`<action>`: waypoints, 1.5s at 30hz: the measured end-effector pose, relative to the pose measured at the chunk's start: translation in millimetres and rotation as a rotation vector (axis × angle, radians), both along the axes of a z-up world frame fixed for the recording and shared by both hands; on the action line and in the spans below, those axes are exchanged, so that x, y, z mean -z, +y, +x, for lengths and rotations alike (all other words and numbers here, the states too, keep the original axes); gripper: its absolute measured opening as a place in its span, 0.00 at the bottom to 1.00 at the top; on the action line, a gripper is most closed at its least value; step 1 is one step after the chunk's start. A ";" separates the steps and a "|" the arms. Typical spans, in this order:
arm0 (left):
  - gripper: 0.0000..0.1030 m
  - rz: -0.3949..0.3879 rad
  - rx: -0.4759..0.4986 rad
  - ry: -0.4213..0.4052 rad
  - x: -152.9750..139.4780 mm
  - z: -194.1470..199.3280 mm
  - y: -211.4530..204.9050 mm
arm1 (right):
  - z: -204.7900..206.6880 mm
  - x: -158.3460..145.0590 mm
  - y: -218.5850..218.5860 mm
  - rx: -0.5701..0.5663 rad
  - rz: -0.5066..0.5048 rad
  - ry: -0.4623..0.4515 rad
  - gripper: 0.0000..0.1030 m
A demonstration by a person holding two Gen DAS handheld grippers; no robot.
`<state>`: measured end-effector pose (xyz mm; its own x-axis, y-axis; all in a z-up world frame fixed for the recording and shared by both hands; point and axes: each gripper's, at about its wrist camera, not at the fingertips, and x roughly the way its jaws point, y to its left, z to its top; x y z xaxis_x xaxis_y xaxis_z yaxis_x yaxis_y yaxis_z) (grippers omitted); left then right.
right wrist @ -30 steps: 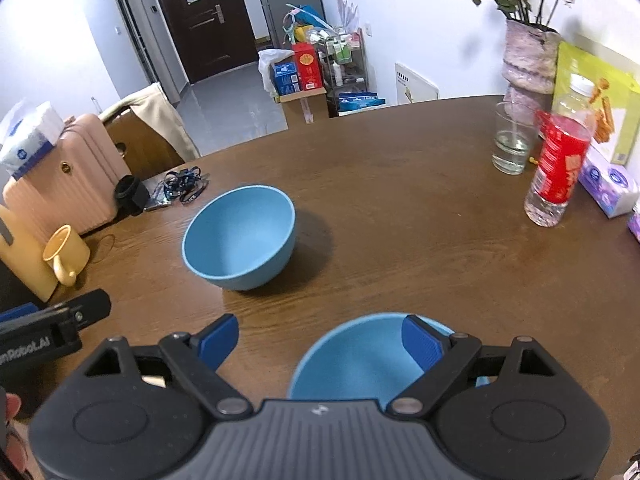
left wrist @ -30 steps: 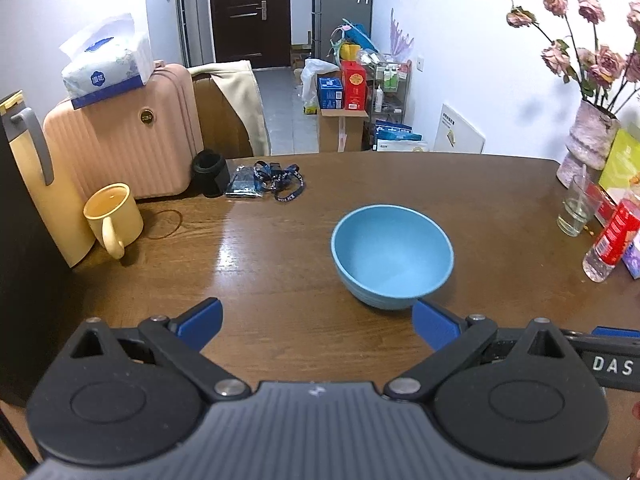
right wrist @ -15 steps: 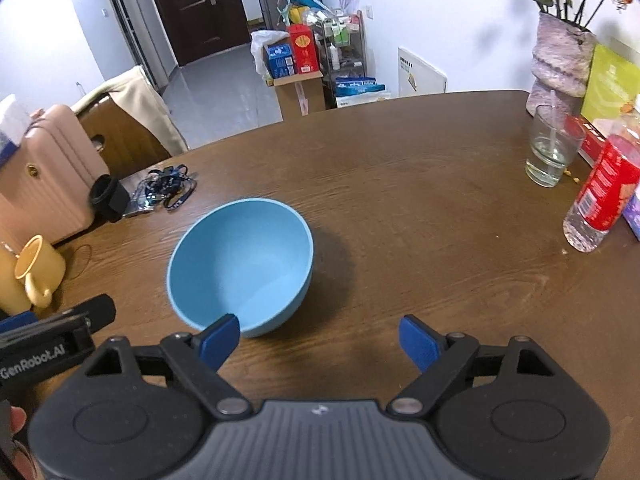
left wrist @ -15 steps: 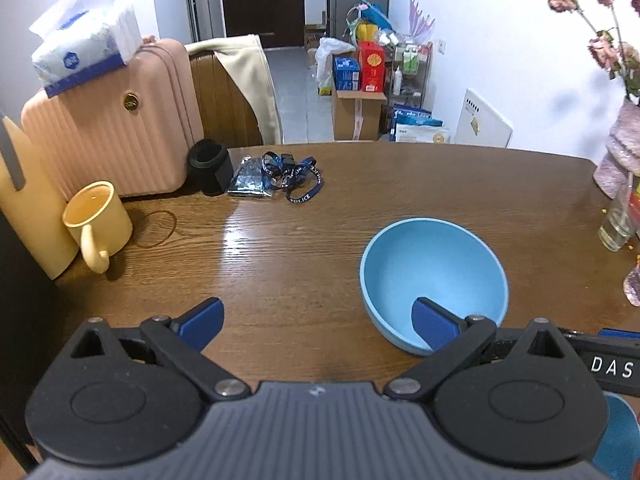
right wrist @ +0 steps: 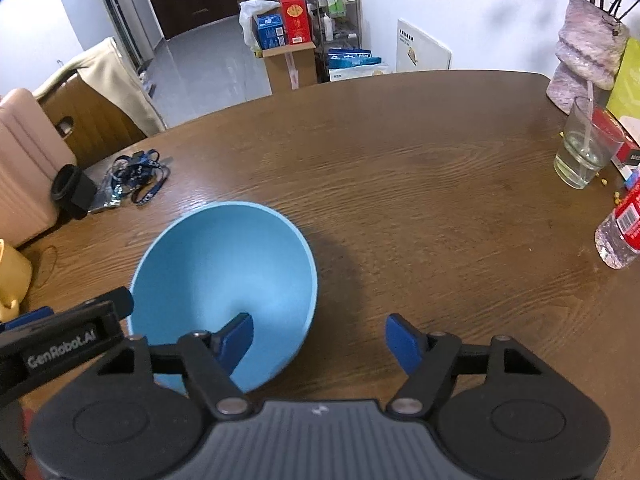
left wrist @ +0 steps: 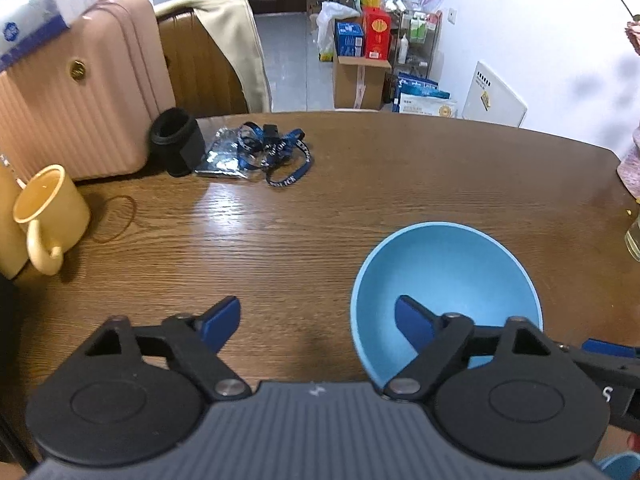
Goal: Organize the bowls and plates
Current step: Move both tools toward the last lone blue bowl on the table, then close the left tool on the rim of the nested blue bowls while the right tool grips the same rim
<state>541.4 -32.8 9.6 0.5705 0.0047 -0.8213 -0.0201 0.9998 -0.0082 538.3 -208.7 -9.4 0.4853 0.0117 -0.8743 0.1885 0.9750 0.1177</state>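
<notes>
Bowl (left wrist: pixel 444 276) is straddled at opposite rims on the tabletop (left wrist: pixel 360 184): one finger of the left gripper (left wrist: pixel 320 316) and right gripper (right wrist: pixel 320 336) is dipped inside; both jaws are just being narrowed, nothing clamped yet.

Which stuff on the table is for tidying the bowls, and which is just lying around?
For the job:
- blue bowl
- left gripper and right gripper, each with one finger over the bowl, jaws just been closing, nothing gripped

Just lying about:
- yellow mug
- blue lanyard
- drinking glass
- water bottle
- vase
- pink suitcase
</notes>
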 end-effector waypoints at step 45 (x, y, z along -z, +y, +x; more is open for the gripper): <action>0.07 -0.024 0.029 0.036 16.3 4.2 -16.0 | 0.3 7.6 -5.9 -0.032 0.082 -0.017 0.08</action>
<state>545.5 -48.8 -6.7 0.5405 -0.0309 -0.8408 0.0079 0.9995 -0.0316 538.6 -214.5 -17.0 0.4982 0.0990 -0.8614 0.1546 0.9674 0.2006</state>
